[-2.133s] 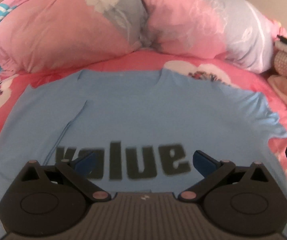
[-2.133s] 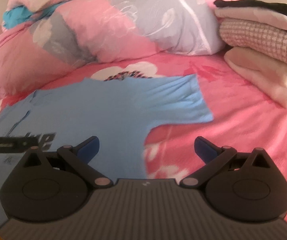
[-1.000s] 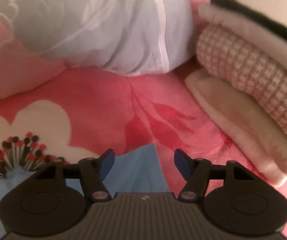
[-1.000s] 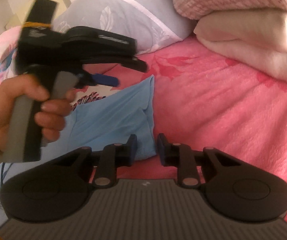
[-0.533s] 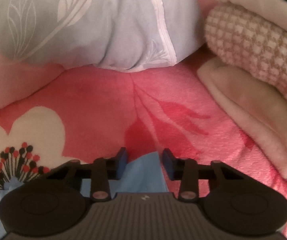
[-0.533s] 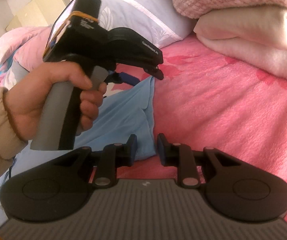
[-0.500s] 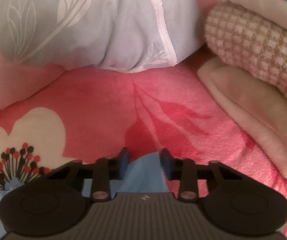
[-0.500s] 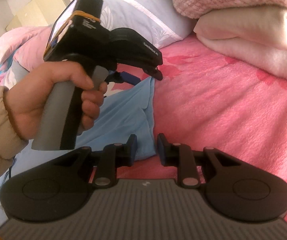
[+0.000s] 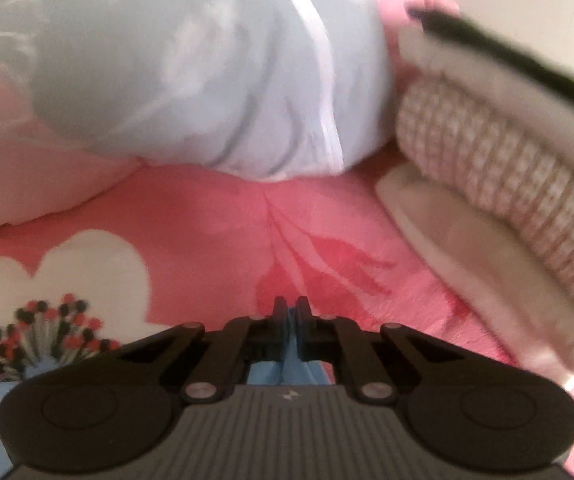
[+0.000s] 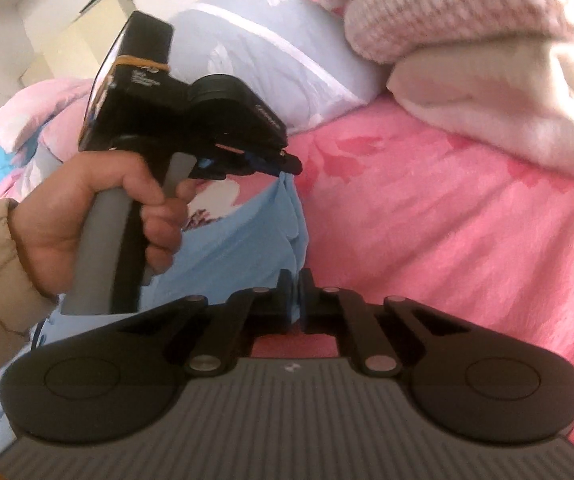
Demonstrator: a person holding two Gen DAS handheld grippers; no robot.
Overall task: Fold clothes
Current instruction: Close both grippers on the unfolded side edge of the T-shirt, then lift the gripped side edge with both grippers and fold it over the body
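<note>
A light blue T-shirt (image 10: pixel 243 236) lies on the pink flowered bedspread (image 10: pixel 447 220); its sleeve edge is pinched at two places. My left gripper (image 9: pixel 291 320) is shut on the far corner of the sleeve, a sliver of blue cloth (image 9: pixel 287 368) showing between its fingers. In the right wrist view that left gripper (image 10: pixel 287 166) is held by a hand (image 10: pixel 99 208) and lifts the cloth off the bed. My right gripper (image 10: pixel 295 296) is shut on the near edge of the same sleeve. Most of the shirt is hidden behind the hand and the grippers.
A stack of folded clothes (image 9: pixel 507 184), cream, checked pink and black, sits at the right on the bed. A pale blue and pink quilt (image 9: pixel 207 80) is bunched behind. The same stack (image 10: pixel 487 40) fills the upper right of the right wrist view.
Both grippers have closed fully on the sleeve edge. The left gripper has risen a little, drawing the blue cloth up from the bedspread.
</note>
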